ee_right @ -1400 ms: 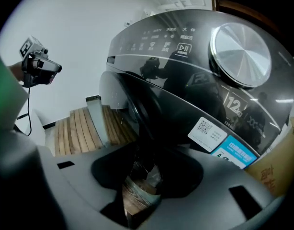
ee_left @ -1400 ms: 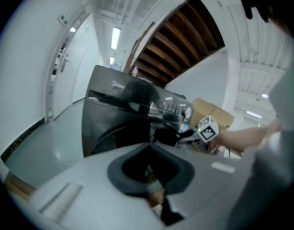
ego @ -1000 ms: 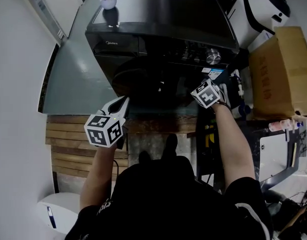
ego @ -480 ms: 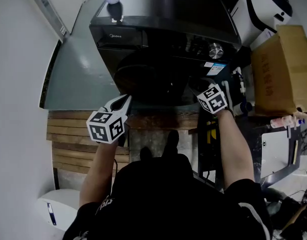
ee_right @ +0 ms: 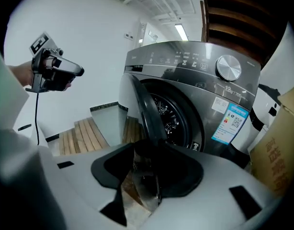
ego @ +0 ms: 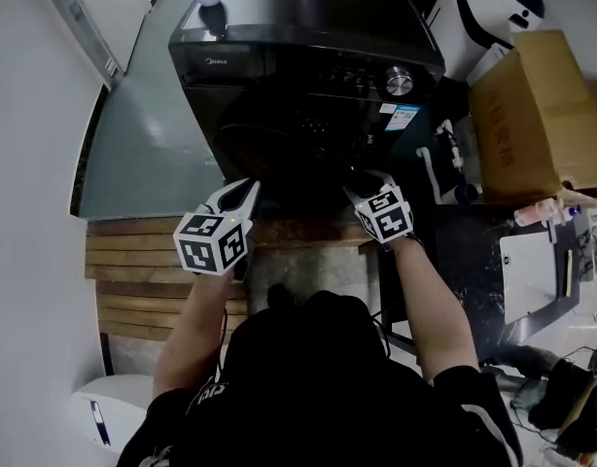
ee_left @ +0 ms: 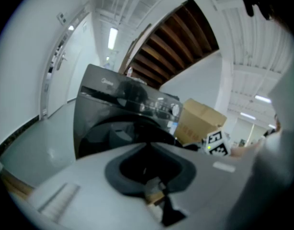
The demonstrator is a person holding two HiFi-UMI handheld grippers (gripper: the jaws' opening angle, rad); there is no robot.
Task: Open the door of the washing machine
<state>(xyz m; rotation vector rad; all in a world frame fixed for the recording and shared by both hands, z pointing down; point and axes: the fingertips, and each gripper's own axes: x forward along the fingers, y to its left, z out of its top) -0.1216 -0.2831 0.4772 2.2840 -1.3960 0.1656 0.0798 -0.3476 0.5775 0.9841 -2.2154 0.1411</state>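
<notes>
The dark washing machine (ego: 308,37) stands with wooden slats (ego: 133,261) on the floor in front of it and a cardboard box (ego: 532,115) off to its right. Its round door (ee_right: 144,109) is swung partway out towards the left, with the drum showing behind it. The right gripper (ego: 365,188) is clamped on the door's free edge. The left gripper (ego: 242,195) hangs to the door's left, touching nothing. Its jaws have just been easing apart yet look all but together, with nothing between them. A silver knob (ego: 399,81) sits on the panel.
</notes>
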